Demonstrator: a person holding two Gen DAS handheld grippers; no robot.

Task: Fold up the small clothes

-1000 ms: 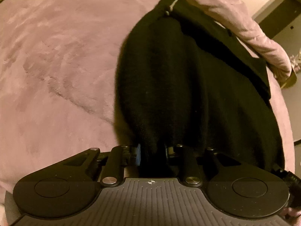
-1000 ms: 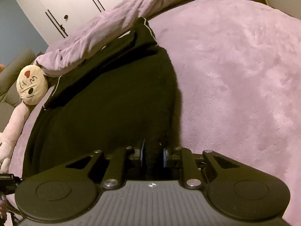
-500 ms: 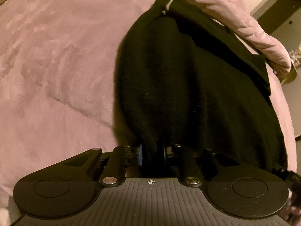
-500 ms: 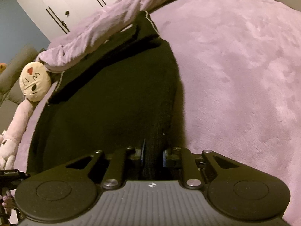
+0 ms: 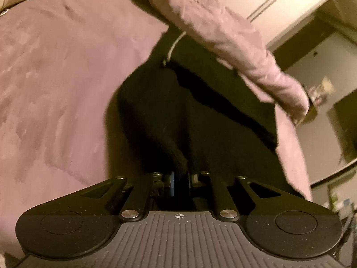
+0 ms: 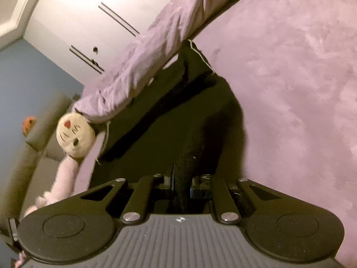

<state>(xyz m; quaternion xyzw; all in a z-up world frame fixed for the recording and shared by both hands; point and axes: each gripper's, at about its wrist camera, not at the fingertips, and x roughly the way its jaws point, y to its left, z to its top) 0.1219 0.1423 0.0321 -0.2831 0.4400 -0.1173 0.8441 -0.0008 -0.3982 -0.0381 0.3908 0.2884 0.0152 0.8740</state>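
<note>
A black knit garment lies on the pink plush bed cover. My left gripper is shut on its near left edge, and the cloth rises in a fold from the jaws. My right gripper is shut on the near right edge of the same black garment, which bunches up between the jaws. A second dark piece with white piping lies at the garment's far end, partly under a quilt.
A rolled pink quilt runs along the far side of the bed; it also shows in the right wrist view. A plush doll lies at the left bed edge. White wardrobe doors stand behind.
Both grippers have lifted and tilted up with the garment's near edge held. The near cloth has risen off the bed, and the wardrobe and quilt have come further into view.
</note>
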